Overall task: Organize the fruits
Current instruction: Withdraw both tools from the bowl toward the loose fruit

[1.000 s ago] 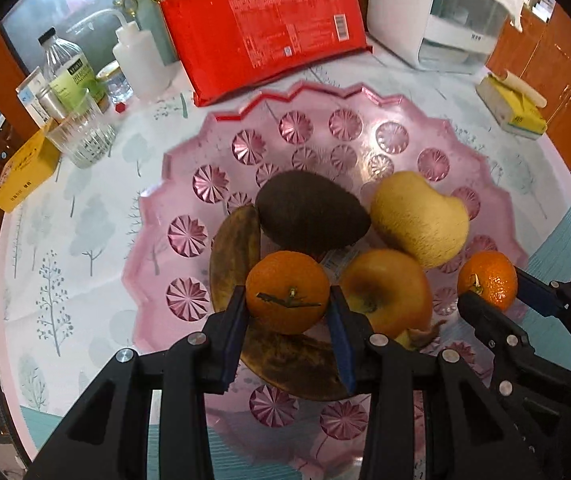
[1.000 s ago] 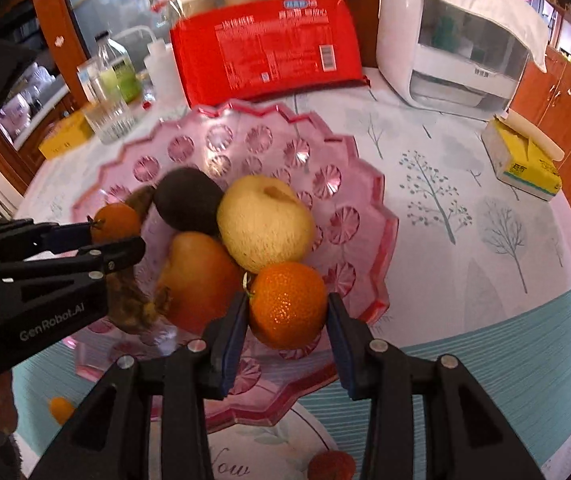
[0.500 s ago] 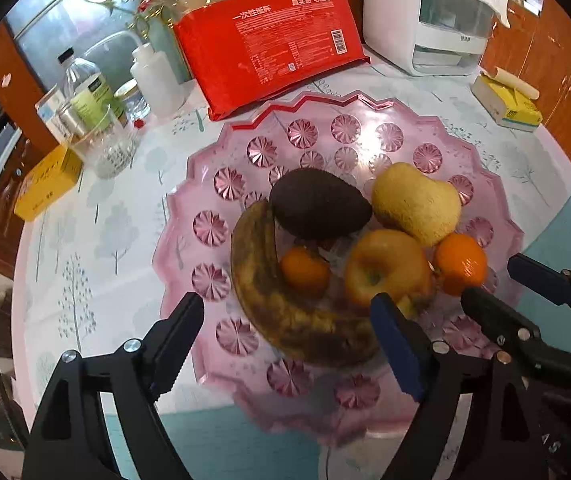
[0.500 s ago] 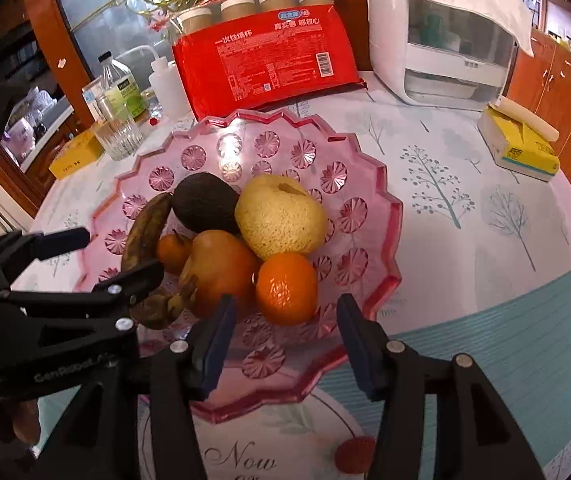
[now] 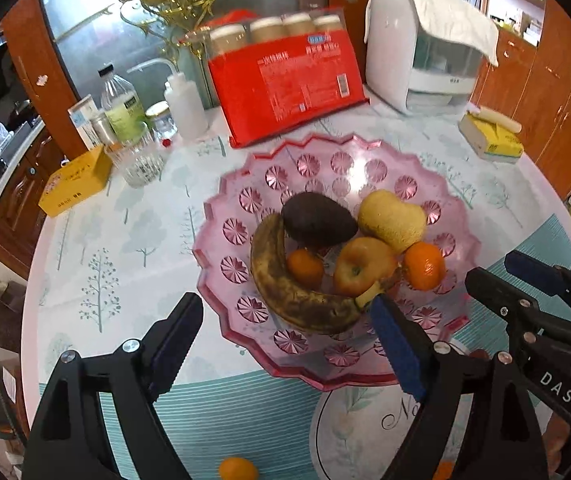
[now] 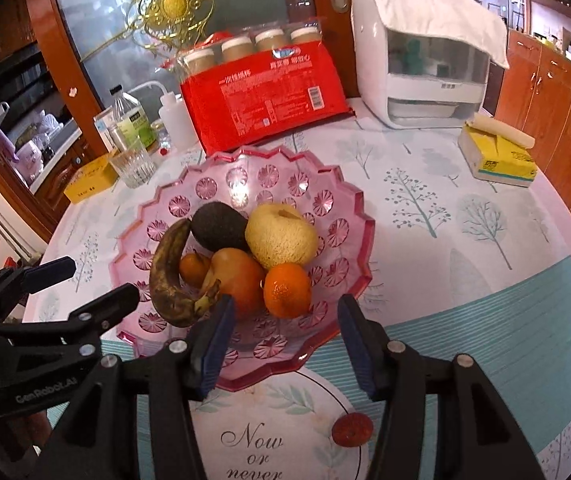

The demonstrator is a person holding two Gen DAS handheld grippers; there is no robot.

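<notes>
the fruits lay heaped in the pink bowl (image 5: pixel 221 236), which sat near the middle of the tabletop (image 5: pixel 133 232). a dark avocado (image 5: pixel 317 220) rested at the back of the heap, touching a pale yellow pear (image 5: pixel 391 220) on its right. in front of them sat a reddish apple (image 5: pixel 363 266), with a small tangerine (image 5: pixel 305 268) just to its left and a larger tangerine (image 5: pixel 425 266) just to its right. a blackened banana (image 5: pixel 281 292) curved around the left and front of the small tangerine, its stem end against the apple.

the left claw (image 5: pixel 285 348) hovered over the near rim of the bowl with its jaws spread wide and nothing between them. the right claw (image 6: pixel 281 340) was likewise spread and empty, above the near rim just in front of the larger tangerine. both claws were apart from the fruit.

another small orange fruit (image 5: pixel 237 470) lay on the tabletop by the near edge, outside the bowl. behind the bowl a red package (image 5: pixel 289 80) leaned toward the far edge, with a white appliance (image 5: pixel 417 60) under a cloth to its right. a clear glass (image 5: pixel 139 160), bottles and a yellow box (image 5: pixel 75 182) stood toward the far left edge, and a yellow tissue pack (image 5: pixel 489 136) toward the far right edge.
</notes>
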